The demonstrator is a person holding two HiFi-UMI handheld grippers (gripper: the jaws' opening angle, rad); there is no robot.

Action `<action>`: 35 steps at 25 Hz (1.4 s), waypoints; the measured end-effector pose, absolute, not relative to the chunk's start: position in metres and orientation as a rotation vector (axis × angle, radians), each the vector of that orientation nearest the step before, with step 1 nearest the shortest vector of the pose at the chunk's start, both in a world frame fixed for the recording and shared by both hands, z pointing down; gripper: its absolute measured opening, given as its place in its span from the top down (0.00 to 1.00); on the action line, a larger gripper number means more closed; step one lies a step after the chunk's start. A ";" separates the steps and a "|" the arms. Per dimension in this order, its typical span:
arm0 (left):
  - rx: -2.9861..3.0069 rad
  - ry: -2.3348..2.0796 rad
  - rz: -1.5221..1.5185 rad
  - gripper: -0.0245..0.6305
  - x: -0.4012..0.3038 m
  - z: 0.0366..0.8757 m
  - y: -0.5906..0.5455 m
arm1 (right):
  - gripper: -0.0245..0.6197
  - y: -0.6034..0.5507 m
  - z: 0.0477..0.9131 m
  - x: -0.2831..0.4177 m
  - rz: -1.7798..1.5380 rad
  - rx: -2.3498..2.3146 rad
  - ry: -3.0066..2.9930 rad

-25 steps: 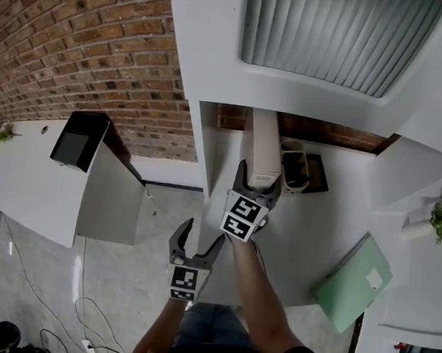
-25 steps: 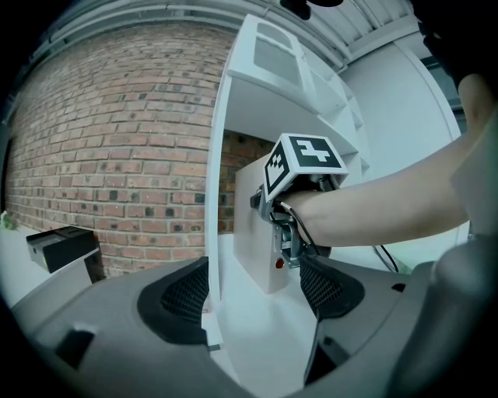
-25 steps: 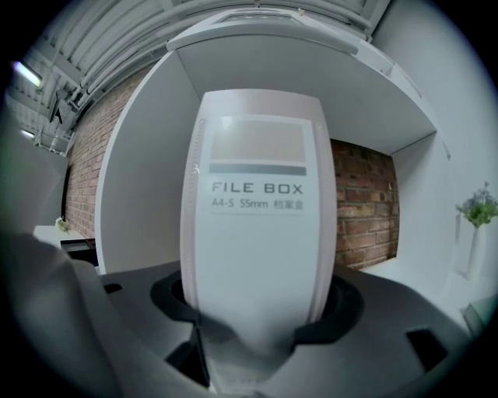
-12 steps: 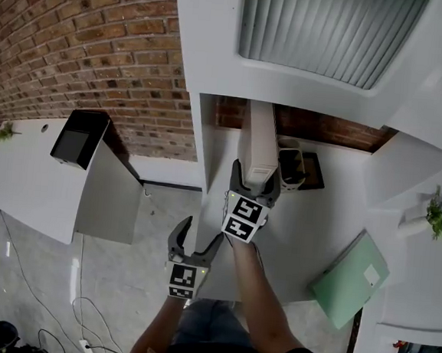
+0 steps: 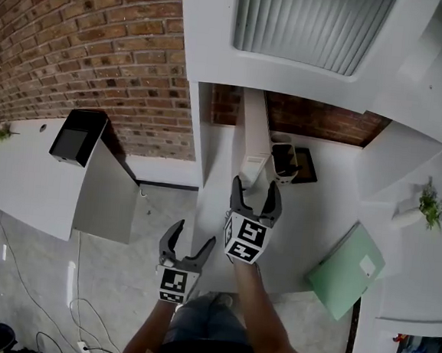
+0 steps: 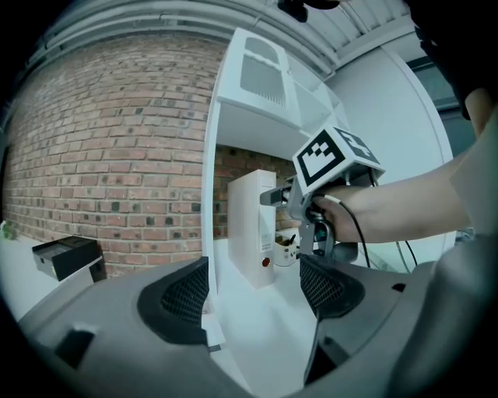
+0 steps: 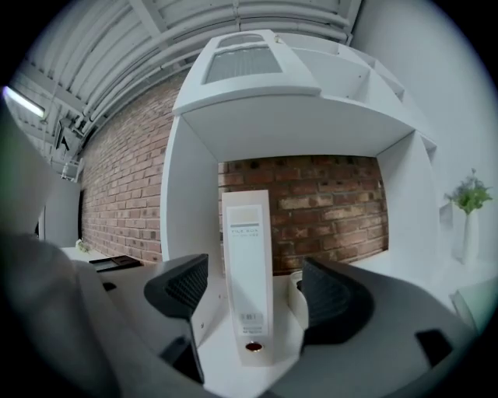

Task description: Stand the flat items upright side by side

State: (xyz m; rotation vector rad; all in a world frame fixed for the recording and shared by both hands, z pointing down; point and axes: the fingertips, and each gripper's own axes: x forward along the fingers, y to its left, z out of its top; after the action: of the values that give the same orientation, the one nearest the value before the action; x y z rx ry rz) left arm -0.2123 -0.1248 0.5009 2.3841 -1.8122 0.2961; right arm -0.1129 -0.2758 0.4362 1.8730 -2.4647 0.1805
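A white file binder stands upright on the white desk, under the shelf and close to its left wall. My right gripper is open just in front of the binder's spine, and its pads do not touch it. A pale green folder lies flat at the desk's right front corner. Lower left, my left gripper hangs open and empty by the desk's front edge. In the left gripper view the binder shows beyond the jaws, with the right gripper beside it.
A white pen cup and a dark tray sit just right of the binder. A brick wall runs behind. A black box rests on the left table. A small plant in a vase stands on the right shelf.
My right gripper's jaws have spread off the binder and drawn back toward me, leaving it standing alone. The left gripper has drifted slightly down and left.
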 end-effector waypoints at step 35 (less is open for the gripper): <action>2.655 -0.780 0.594 0.43 0.244 0.556 -0.146 | 0.40 -0.059 0.527 0.440 0.654 2.486 -1.721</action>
State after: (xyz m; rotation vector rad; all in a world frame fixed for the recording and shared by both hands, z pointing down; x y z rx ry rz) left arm 0.2436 -0.1463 0.5562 2.6546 -0.7804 0.5945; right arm 0.4403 -0.0591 0.5267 2.4858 -1.7212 0.6535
